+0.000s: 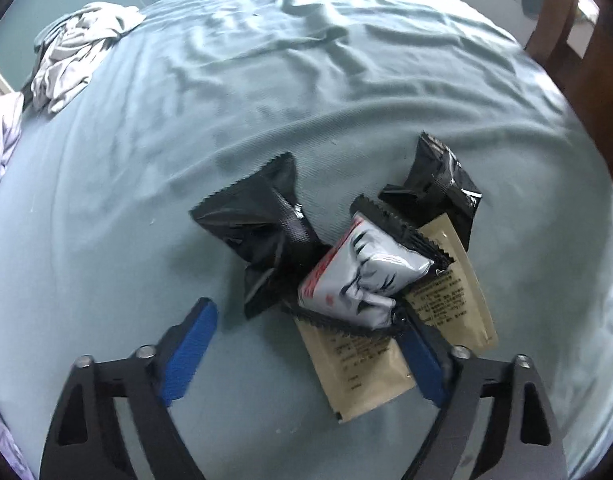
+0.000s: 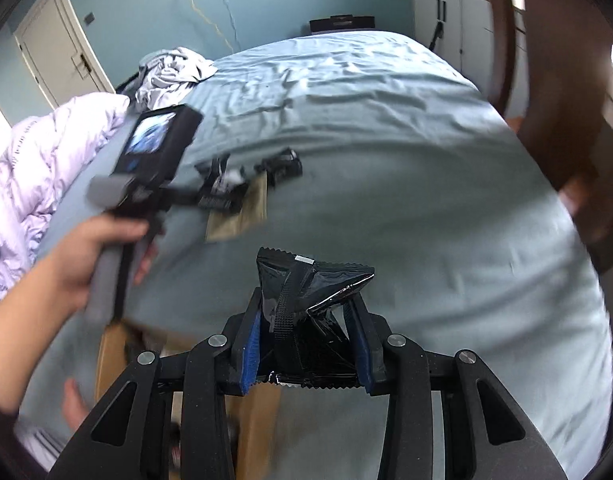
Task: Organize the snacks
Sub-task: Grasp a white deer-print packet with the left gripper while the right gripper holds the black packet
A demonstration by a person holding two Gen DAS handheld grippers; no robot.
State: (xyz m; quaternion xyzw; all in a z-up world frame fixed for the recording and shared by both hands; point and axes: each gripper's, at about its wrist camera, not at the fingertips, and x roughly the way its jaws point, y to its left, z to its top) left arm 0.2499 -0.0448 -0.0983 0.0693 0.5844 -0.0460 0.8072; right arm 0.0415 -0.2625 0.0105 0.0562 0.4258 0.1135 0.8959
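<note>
Left wrist view: a heap of snack packets (image 1: 346,264) is recorded on the blue-grey bedsheet (image 1: 266,100), just ahead of the left gripper (image 1: 306,344).

- Left gripper: jaws spread wide, nothing pinched. The heap lies off-centre toward the gripper's right finger (image 1: 422,364), which is at the edge of the near tan sachet (image 1: 358,368); whether it touches cannot be told. The left finger stands over bare sheet.
- Silver-and-red packet (image 1: 366,276): topmost, lying across the tan sachets, long axis slanting from lower left to upper right.
- Black packets: one left of the heap (image 1: 258,232), one behind it (image 1: 438,188).
- Right gripper (image 2: 306,344): pressed onto a crumpled black foil packet (image 2: 306,292), held above the sheet, well apart from the heap.
- Cardboard box (image 2: 114,356): partly seen beside the bed, below the carried packet; judged the likely destination.
- Left hand (image 2: 90,248): seen holding its tool over the heap.

Judgement: the left gripper is the nearer to the heap; a shift toward its right side would be needed to centre the topmost packet between the fingers.
</note>
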